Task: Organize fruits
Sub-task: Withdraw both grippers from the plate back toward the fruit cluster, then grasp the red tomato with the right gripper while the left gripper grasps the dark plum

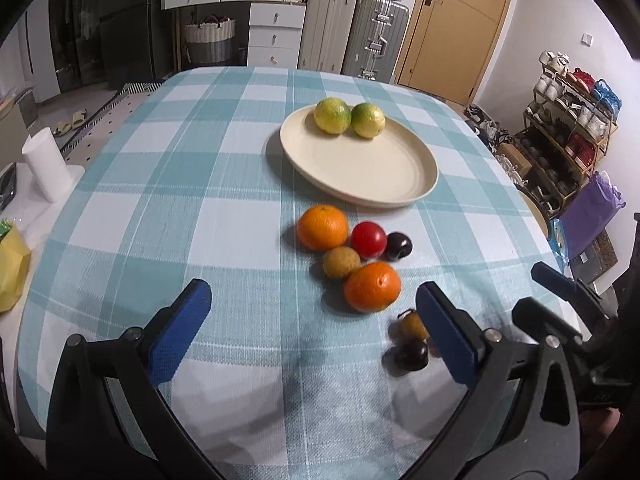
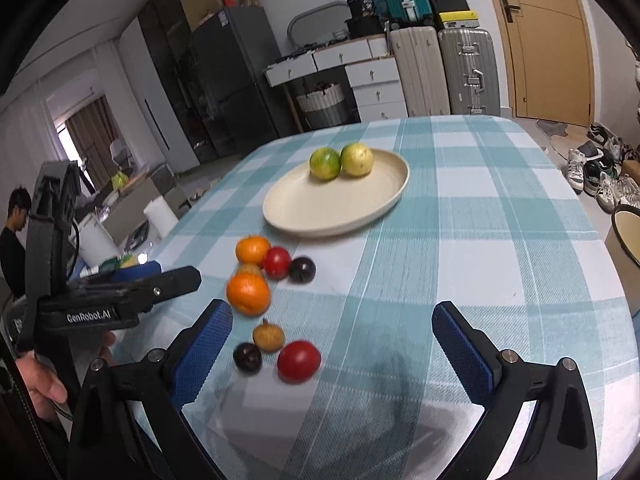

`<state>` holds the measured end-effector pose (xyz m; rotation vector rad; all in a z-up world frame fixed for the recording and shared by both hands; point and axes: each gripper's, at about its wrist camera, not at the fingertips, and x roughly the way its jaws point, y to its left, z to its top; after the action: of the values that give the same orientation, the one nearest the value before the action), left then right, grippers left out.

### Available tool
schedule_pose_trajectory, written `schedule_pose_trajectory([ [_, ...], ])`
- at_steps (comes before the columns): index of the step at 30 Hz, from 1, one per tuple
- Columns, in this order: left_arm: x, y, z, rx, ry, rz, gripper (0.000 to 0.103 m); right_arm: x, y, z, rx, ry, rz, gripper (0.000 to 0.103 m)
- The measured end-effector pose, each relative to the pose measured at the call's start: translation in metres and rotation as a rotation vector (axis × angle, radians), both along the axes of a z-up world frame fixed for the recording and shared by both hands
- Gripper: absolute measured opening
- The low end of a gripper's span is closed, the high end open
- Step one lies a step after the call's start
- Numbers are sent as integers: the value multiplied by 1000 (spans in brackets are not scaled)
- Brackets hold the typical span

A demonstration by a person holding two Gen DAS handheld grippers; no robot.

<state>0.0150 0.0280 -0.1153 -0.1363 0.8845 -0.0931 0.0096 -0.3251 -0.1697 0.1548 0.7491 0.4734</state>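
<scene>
A cream plate (image 1: 360,168) (image 2: 320,204) on the checked tablecloth holds two green-yellow citrus fruits (image 1: 348,117) (image 2: 341,161). Nearer lie loose fruits: two oranges (image 1: 372,286) (image 2: 248,293), a red tomato (image 1: 369,239) (image 2: 277,262), a dark plum (image 1: 399,246) (image 2: 302,269) and a small brown fruit (image 1: 341,262). Closer still lie a small brown fruit (image 2: 269,335), a dark plum (image 2: 247,358) and a red tomato (image 2: 299,361). My left gripper (image 1: 312,320) is open and empty above the cloth. My right gripper (image 2: 332,344) is open and empty, the near tomato between its fingers.
The table (image 1: 160,200) has a rounded far edge. A white paper roll (image 1: 44,164) stands off its left side. Drawers and suitcases (image 1: 352,32) stand behind. A shoe rack (image 1: 568,128) is at the right. A person (image 2: 16,236) stands at far left in the right wrist view.
</scene>
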Motion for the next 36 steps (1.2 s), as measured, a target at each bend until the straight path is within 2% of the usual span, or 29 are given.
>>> schedule_pose_trajectory([
  [4,-2,5,-7,-4,13,10,102,-1,9,-11,-21,25,29,96],
  [6,-2,8,-10,-10,20,20,102,0,13,-17,-35,47,42,82],
  [10,-3,14,-13,-23,28,30,102,2,18,-27,-37,82,61,76],
  [12,-3,16,-15,-24,30,32,102,1,22,-29,-55,82,73,67],
  [19,-2,20,-24,-42,53,31,102,-2,32,-35,-74,104,113,50],
  [21,-2,19,-25,-43,57,28,102,-2,35,-36,-85,103,123,38],
  [23,-2,20,-27,-45,58,28,102,-3,38,-37,-97,100,128,32],
  [30,-2,20,-35,-61,85,11,102,-1,33,-38,-49,115,125,31],
  [36,-2,12,-42,-85,113,-42,102,-3,29,-31,-28,96,117,31],
])
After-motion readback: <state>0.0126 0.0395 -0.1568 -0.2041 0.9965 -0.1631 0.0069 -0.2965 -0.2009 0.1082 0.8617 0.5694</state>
